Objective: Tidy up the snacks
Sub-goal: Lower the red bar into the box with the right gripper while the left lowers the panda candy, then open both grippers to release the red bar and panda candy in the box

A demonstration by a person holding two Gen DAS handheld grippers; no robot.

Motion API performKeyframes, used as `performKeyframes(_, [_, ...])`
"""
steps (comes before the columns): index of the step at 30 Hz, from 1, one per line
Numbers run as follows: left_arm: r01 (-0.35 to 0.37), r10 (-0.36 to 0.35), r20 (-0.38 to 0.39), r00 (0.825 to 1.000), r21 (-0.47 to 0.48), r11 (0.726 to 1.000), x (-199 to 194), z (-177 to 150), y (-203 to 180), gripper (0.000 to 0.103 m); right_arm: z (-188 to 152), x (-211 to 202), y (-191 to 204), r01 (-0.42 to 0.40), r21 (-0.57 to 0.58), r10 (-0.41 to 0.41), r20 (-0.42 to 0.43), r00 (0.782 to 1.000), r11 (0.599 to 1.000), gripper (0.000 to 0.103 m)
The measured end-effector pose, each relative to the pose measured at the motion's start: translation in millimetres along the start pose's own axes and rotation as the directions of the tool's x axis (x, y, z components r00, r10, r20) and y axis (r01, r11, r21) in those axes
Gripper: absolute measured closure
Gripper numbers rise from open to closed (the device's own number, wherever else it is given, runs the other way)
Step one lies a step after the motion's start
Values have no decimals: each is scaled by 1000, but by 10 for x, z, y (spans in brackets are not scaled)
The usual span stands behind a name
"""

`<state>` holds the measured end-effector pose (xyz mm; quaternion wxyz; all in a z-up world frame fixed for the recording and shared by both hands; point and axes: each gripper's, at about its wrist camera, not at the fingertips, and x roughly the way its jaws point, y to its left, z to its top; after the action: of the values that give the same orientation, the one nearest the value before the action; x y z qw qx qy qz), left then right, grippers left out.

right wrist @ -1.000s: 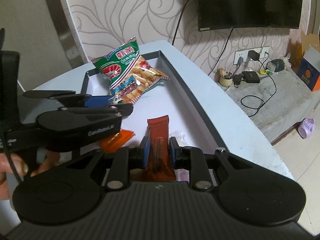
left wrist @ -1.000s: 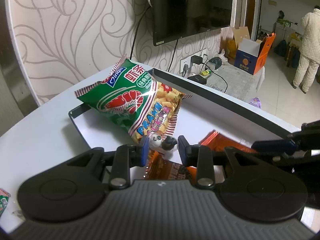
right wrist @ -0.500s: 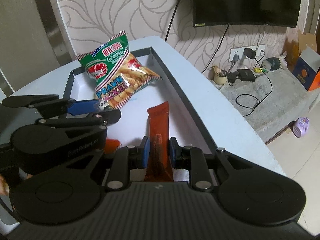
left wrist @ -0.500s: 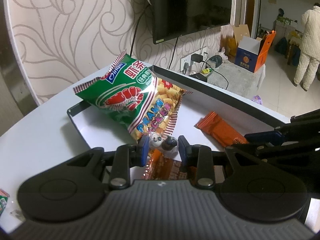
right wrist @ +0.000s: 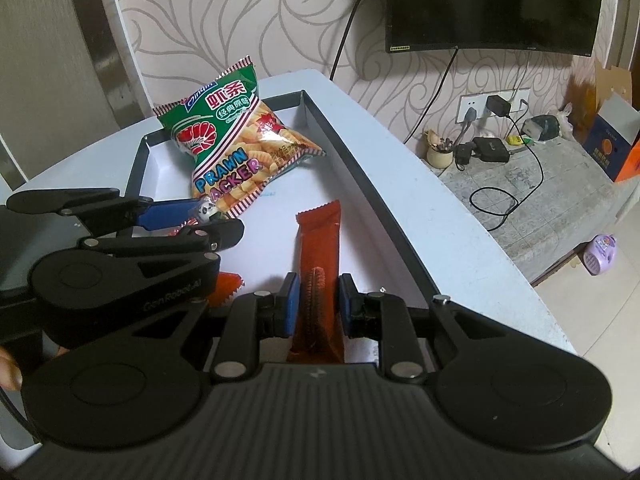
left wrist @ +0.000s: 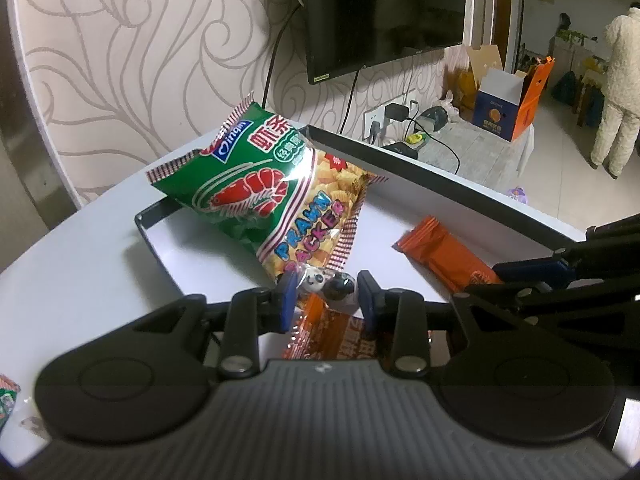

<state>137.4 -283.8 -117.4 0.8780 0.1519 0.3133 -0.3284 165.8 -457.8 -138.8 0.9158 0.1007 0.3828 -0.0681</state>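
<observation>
CHANGE: orange bar (right wrist: 320, 256) shifted since the earlier frame, now further into tray (right wrist: 384, 216) | RIGHT: right tool (right wrist: 319, 300) clamped on orange bar inside tray | LEFT: left tool (left wrist: 326, 294) pads close against panda packet (left wrist: 328, 282), contact apparently kept, over tray's near end | REF: prawn cracker bag (left wrist: 268, 196) at tray's far end | BASE: tray on counter (left wrist: 80, 264)

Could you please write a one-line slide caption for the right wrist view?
Right gripper holds an orange bar over the tray beside a prawn cracker bag.
</observation>
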Motion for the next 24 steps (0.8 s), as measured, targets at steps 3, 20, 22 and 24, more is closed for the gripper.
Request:
performKeyframes(3, [-3,3,-6,1000,-2,1000,13,0,1,63,-6,2,1,3,-4,-3,-1,1000,1000,78])
performKeyframes(20, [-10,11,-35,999,9,1000,13,-7,-21,59,9,49,-17,27,-12,-28,-5,1000,1000,78])
performKeyframes(22, [-13,14,-34,999,13,1000,8,-18,-35,59,3,41,-21,28,-12,-28,-5,1000,1000,78])
performKeyframes(24, [-12,12,-31,999,15,1000,9,-18,-31,59,-5,35,-2,26,-14,-26,-7,1000,1000,77])
